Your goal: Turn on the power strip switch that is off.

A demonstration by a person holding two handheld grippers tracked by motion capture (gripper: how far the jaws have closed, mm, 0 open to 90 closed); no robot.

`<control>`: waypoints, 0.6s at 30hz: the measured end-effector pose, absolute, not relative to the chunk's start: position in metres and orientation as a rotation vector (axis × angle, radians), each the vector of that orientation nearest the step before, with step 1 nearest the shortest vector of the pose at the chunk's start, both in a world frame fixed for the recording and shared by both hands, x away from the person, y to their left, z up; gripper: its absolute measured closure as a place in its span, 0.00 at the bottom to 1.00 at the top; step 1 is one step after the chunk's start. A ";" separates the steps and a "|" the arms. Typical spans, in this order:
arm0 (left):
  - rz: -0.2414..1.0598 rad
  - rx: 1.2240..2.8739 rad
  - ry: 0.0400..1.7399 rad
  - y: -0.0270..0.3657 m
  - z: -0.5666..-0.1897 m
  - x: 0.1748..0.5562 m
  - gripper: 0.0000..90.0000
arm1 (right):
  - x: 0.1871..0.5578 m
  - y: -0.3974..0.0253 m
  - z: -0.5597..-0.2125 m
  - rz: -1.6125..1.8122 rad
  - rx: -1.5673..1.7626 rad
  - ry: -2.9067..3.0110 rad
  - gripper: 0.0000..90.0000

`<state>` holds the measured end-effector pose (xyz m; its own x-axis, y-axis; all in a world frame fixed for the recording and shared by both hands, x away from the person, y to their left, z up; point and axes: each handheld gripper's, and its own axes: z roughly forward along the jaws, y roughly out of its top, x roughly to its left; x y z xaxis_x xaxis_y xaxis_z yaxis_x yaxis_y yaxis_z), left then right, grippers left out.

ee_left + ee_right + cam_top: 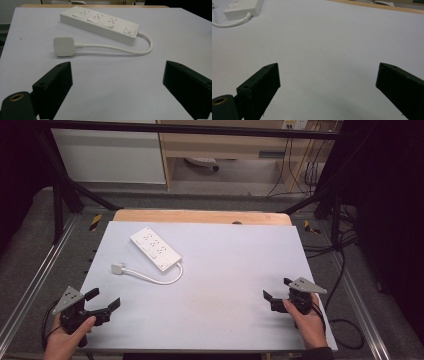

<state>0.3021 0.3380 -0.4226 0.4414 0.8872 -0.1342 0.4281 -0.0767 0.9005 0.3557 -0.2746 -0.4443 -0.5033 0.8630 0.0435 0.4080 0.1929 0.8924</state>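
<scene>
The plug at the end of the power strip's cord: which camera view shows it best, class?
The left gripper view: the plug lies close and sharp just beyond the open jaws. In the high view it is small and distant. The right gripper view catches the strip's end and some cord.

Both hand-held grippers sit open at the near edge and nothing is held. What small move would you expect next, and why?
Probably the left hand-held gripper easing forward toward the white plug. Its jaws are spread and empty, and the plug lies loose on the table just ahead of them, its cord curling back to the power strip. The right hand-held gripper is also open, but farther from both.
</scene>
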 end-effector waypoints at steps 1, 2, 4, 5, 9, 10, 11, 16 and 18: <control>0.571 1.689 1.145 0.337 -0.422 0.302 0.10 | 0.355 -0.275 -0.444 1.267 1.188 1.997 0.06; 0.571 1.689 1.145 0.337 -0.422 0.302 0.10 | 0.355 -0.275 -0.444 1.267 1.188 1.997 0.06; 0.574 1.692 1.135 0.336 -0.422 0.303 0.10 | 0.354 -0.277 -0.444 1.268 1.190 1.997 0.06; 0.571 1.691 1.130 0.335 -0.421 0.303 0.10 | 0.354 -0.277 -0.444 1.269 1.188 1.996 0.06; 0.570 1.690 1.119 0.334 -0.420 0.304 0.10 | 0.354 -0.277 -0.443 1.272 1.178 1.987 0.06; 0.569 1.685 1.118 0.333 -0.420 0.305 0.10 | 0.354 -0.277 -0.443 1.272 1.180 1.986 0.05; 0.569 1.685 1.118 0.333 -0.420 0.305 0.11 | 0.354 -0.277 -0.443 1.272 1.182 1.986 0.05; 0.581 1.660 1.114 0.333 -0.416 0.307 0.11 | 0.354 -0.277 -0.443 1.273 1.185 1.986 0.05; 0.579 1.661 1.102 0.332 -0.416 0.307 0.11 | 0.353 -0.276 -0.443 1.267 1.182 1.988 0.05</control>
